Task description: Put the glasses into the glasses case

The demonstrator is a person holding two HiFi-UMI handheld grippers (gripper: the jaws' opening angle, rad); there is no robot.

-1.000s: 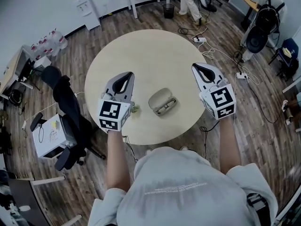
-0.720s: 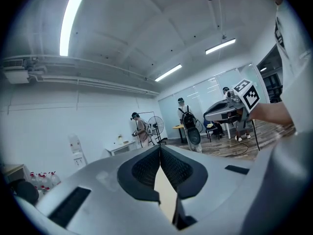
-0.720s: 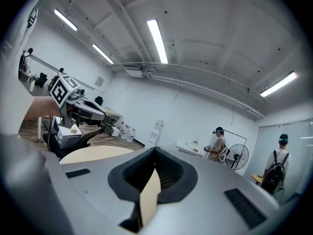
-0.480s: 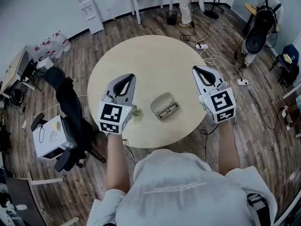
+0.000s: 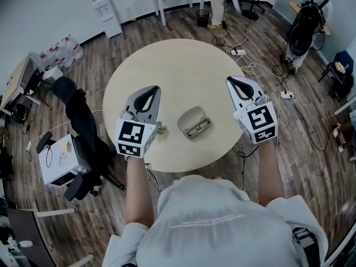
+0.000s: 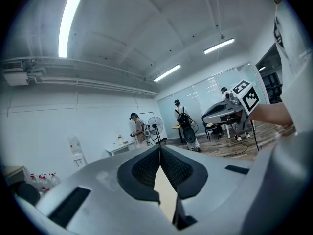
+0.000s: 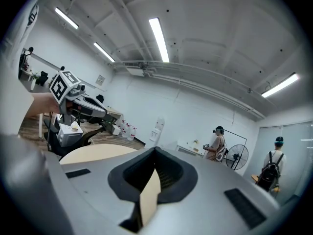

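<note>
While we flanked the open glasses case (image 5: pixel 193 122), our left gripper (image 5: pixel 149 89) and right gripper (image 5: pixel 233 80) were each pressed together, empty.

Left hand-held gripper (image 5: pixel 151 89) and right hand-held gripper (image 5: pixel 230 80) point forward, well apart (each one's jaws together, empty).

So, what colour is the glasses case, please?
The case is greyish beige, clearest in the head view.

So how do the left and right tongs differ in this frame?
The left tongs hang over the table, while the right tongs straddle its right rim. A small greenish thing lies beside the left tongs, nothing beside the right. Both are shut, empty, flanking the case.
</note>
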